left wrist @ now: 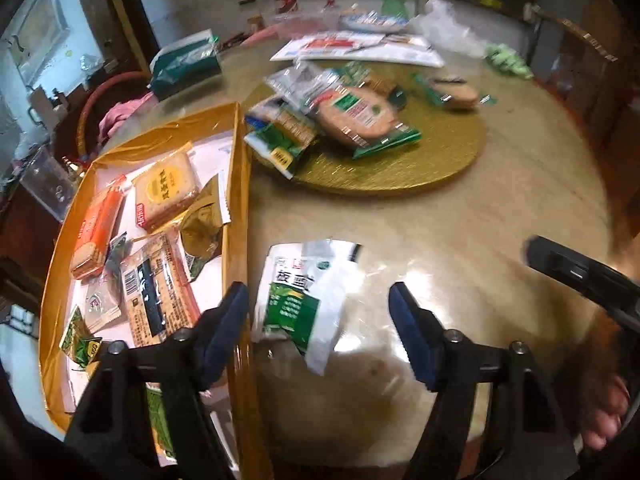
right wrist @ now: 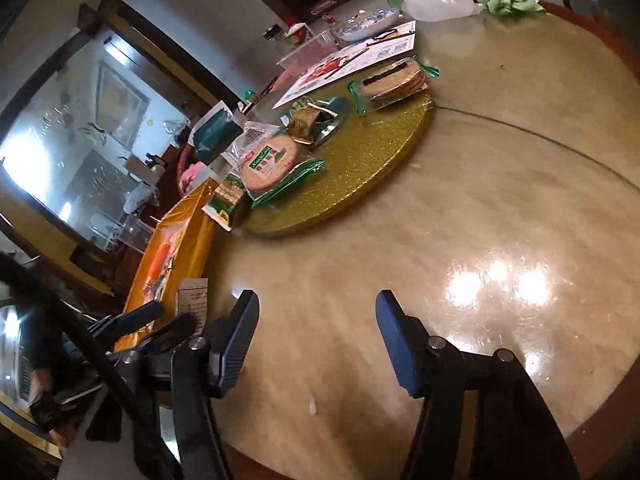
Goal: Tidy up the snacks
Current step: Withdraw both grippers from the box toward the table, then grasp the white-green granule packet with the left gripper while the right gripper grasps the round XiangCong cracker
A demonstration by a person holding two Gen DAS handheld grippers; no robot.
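A white and green snack packet [left wrist: 302, 300] lies on the marble table just right of the gold tray's wall [left wrist: 236, 184]. My left gripper [left wrist: 320, 332] is open, its fingers on either side of the packet, not touching it. The tray holds several wrapped snacks, such as an orange biscuit pack [left wrist: 96, 232] and a yellow cracker pack [left wrist: 166, 188]. More snack packets [left wrist: 352, 116] lie on a round gold board [left wrist: 400, 168]. My right gripper [right wrist: 316, 336] is open and empty over bare table. The tray [right wrist: 192, 232] and the board [right wrist: 368, 152] show in the right wrist view too.
A teal tissue pack [left wrist: 186, 62], papers [left wrist: 360, 46], a plate [left wrist: 372, 22], a plastic bag [left wrist: 448, 24] and a green cloth [left wrist: 508, 62] sit at the table's far side. The right gripper's body [left wrist: 584, 276] shows at the right edge. The table edge is close below.
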